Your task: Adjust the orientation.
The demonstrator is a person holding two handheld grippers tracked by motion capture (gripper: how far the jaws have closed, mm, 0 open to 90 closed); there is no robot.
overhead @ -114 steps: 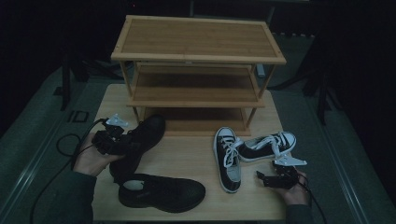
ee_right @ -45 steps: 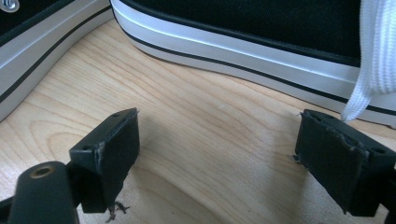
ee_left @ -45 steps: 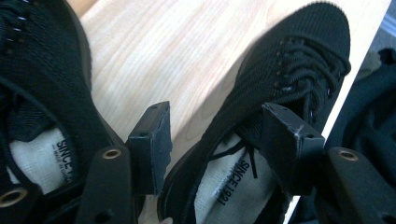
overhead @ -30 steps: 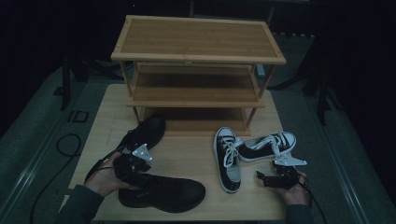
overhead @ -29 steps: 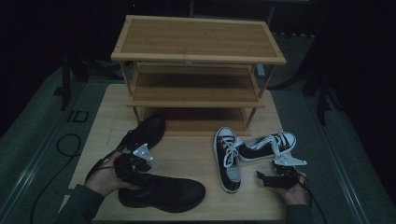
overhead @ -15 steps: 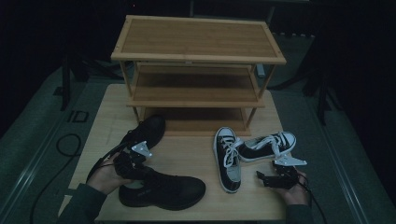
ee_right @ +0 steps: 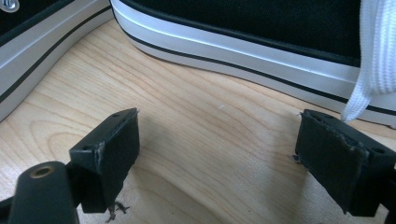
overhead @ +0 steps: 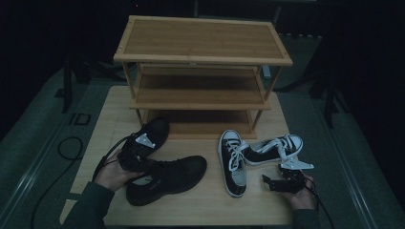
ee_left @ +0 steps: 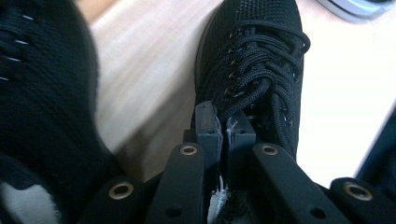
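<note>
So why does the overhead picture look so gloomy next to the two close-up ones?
The high view is dim, the room beyond the table near black. The left gripper view is bright but washed out at right, the black shoe sharp, the nearer one blurred. The right gripper view is evenly lit and crisp on the sneaker sole.

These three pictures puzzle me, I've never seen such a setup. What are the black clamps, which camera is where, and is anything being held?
A person holds a hand-operated pair of tongs in each hand. The high view looks down on a wooden table with a shoe rack. The other two cameras ride on the tongs.

The left tongs have just been closing and now pinch the collar of the nearer black shoe; the left gripper view shows their jaws together on it. A second black shoe lies beside it.

The right tongs rest open on the table near two black-and-white sneakers, holding nothing.
</note>
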